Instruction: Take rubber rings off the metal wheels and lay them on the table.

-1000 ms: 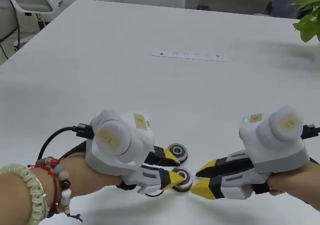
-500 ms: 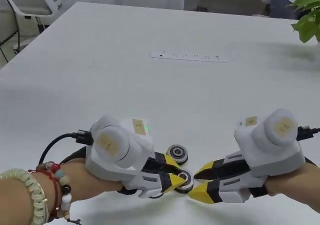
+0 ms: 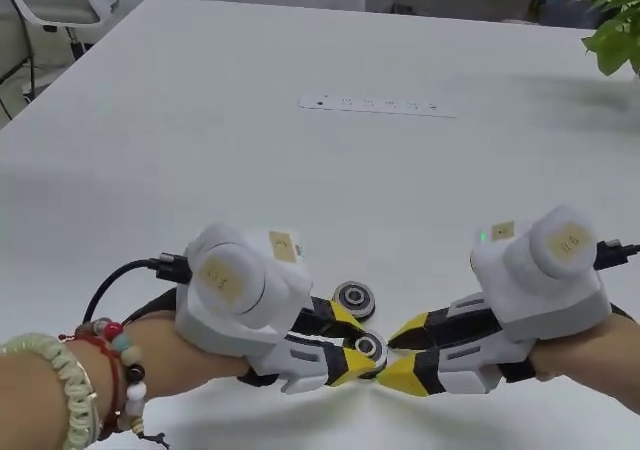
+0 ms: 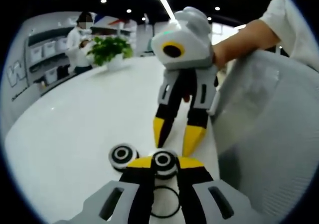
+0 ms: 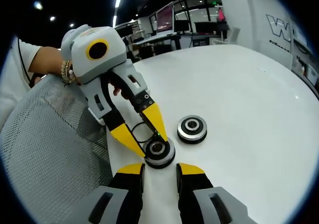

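Round silver-and-black metal wheel sits clenched in the left gripper, just beside a second matching wheel; right gripper hangs released, jaws apart, near that second wheel

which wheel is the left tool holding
The wheel nearer the person, clamped in the left tool; the other wheel sits free on the table.

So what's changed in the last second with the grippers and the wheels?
The right gripper edged slightly closer to the held wheel, jaws open, gripping nothing. The left gripper stayed shut on that wheel; the second wheel didn't move.
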The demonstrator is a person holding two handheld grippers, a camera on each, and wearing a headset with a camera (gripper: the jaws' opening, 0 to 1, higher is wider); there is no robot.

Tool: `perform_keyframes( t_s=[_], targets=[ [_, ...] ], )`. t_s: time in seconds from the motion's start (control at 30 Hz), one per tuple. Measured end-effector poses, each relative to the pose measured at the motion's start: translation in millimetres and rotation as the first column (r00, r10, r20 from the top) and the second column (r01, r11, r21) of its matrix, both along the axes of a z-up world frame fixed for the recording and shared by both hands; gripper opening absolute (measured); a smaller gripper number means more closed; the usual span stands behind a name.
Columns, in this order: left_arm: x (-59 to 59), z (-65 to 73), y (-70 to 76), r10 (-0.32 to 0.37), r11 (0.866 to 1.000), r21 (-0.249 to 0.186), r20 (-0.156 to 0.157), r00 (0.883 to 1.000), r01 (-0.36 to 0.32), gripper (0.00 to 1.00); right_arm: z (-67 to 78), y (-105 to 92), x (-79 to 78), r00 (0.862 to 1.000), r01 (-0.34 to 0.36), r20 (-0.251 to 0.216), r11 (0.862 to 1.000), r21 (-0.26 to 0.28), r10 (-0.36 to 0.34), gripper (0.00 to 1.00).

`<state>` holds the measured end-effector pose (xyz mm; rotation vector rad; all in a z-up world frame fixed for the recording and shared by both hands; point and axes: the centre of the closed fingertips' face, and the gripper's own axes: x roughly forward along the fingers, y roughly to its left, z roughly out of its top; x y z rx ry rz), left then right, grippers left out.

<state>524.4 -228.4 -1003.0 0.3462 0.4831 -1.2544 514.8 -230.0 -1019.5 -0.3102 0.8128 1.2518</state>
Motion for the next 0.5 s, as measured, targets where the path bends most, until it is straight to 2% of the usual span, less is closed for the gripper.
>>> perform_keyframes(
  t_s=[0.2, 0.3, 0.5],
  targets=[
    [1.6, -1.3, 0.6, 0.01, 1.0, 0.003, 0.01, 1.0, -0.01, 0.14, -0.6, 0.9, -1.1, 1.0, -0.011, 0.01, 1.0, -0.005, 0.011, 0.23],
    [1.0, -1.8, 0.9, 0.006, 1.0, 0.002, 0.02, 1.0, -0.006, 0.14, -2.1, 1.6, 1.3, 0.998, -0.021, 0.05, 1.0, -0.017, 0.022, 0.26],
    [0.0, -0.3, 2.1, 0.013, 1.0, -0.012, 0.018, 1.0, -0.013, 0.14, -4.0, 4.9, 1.3, 0.998, -0.037, 0.059, 0.999, -0.01, 0.037, 0.18]
  ],
)
